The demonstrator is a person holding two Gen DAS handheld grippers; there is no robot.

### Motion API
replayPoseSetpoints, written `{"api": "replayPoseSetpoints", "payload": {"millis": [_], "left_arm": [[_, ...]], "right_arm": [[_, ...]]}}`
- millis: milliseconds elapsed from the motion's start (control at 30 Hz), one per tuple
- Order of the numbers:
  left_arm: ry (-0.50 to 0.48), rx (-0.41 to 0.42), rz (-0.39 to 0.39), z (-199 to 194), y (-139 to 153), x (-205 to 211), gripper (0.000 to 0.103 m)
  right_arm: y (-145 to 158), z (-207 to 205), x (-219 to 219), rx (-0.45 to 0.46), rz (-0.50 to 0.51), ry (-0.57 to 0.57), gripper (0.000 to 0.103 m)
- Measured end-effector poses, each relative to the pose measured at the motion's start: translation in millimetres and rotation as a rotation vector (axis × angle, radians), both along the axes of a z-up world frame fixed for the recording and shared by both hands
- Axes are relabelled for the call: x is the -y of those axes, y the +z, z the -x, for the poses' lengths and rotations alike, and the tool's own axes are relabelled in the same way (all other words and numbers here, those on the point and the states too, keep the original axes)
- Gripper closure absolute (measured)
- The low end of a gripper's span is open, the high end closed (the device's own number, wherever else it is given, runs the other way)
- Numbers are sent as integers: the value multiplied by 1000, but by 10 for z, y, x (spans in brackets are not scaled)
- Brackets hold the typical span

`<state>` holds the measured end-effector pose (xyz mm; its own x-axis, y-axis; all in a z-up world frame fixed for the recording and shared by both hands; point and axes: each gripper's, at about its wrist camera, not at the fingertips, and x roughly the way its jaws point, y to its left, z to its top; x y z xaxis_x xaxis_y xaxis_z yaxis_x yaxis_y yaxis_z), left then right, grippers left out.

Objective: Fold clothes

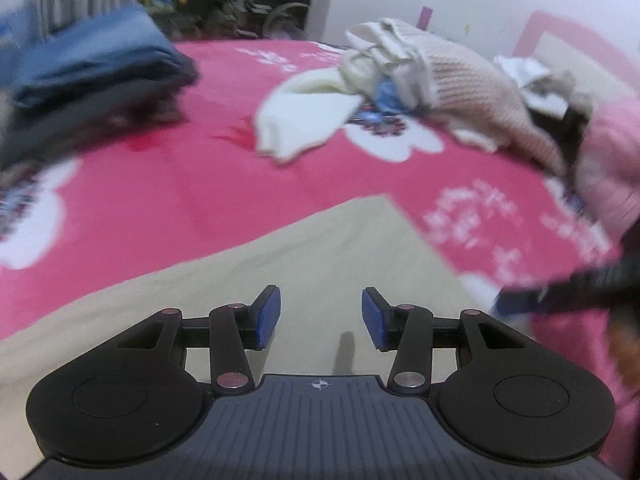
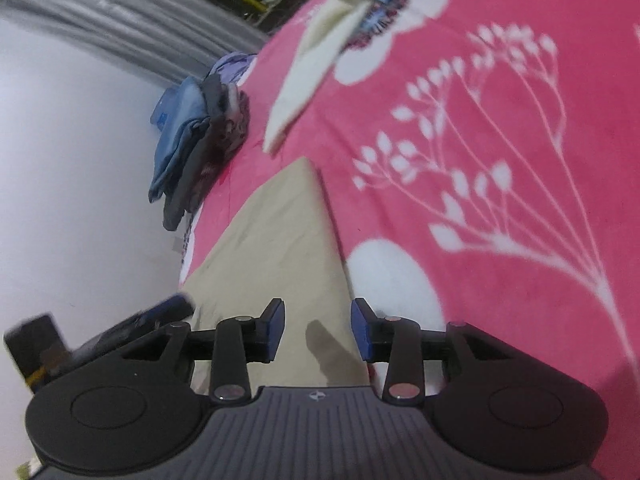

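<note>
A flat beige garment (image 1: 304,256) lies on the pink flowered bedspread (image 1: 160,184); it also shows in the right wrist view (image 2: 276,232). My left gripper (image 1: 321,318) is open and empty, just above the beige cloth. My right gripper (image 2: 318,330) is open and empty over the cloth's right edge. The right gripper (image 1: 560,292) shows blurred at the right of the left wrist view. The left gripper (image 2: 132,324) shows at the lower left of the right wrist view.
A stack of folded blue and dark clothes (image 1: 80,76) sits at the far left of the bed, also seen in the right wrist view (image 2: 192,148). A heap of unfolded cream, knit and pink clothes (image 1: 440,84) lies at the far right. A cream garment (image 2: 316,64) lies beyond the beige cloth.
</note>
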<state>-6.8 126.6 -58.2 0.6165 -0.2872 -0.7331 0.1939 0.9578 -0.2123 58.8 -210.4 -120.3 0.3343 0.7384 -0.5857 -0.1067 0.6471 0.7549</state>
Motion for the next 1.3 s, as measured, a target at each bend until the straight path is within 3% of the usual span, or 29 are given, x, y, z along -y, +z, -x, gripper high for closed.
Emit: {"api": "replayPoseSetpoints", "payload": {"millis": [133,367,500,700,767,833,933,1167,1300], "left_arm": [[-21,-37,89,-385,-44,188,55],[-53,-119,86,-664,-274,469,55],[-22,-160,110,-768,-286,475,54],[33,-247,122,-995,-247,583,49],[51,-276,125,-1070,-234,622,47],[65,-298,86,-1116,-212,736,44],[83,-330,-14,-1155,-239,938,43],[107,-407,-285,-1245,-389,1369,43],[123,-399,-345,-1244,-395,1392,59]], "right_arm": [[-153,-58,-1,-52,-37,19,61],[-268,230,116,-143,-84,99,64],[-283,391,102,-192,-80,176,64],[-362,362,162,-236,-149,111,64],[-364,403,178,-227,-149,96,70],[-306,480,159,-175,-102,110,79],[-153,581,107,-83,-50,143,84],[205,797,-115,124,28,236,85],[306,879,-146,171,44,253,86]]}}
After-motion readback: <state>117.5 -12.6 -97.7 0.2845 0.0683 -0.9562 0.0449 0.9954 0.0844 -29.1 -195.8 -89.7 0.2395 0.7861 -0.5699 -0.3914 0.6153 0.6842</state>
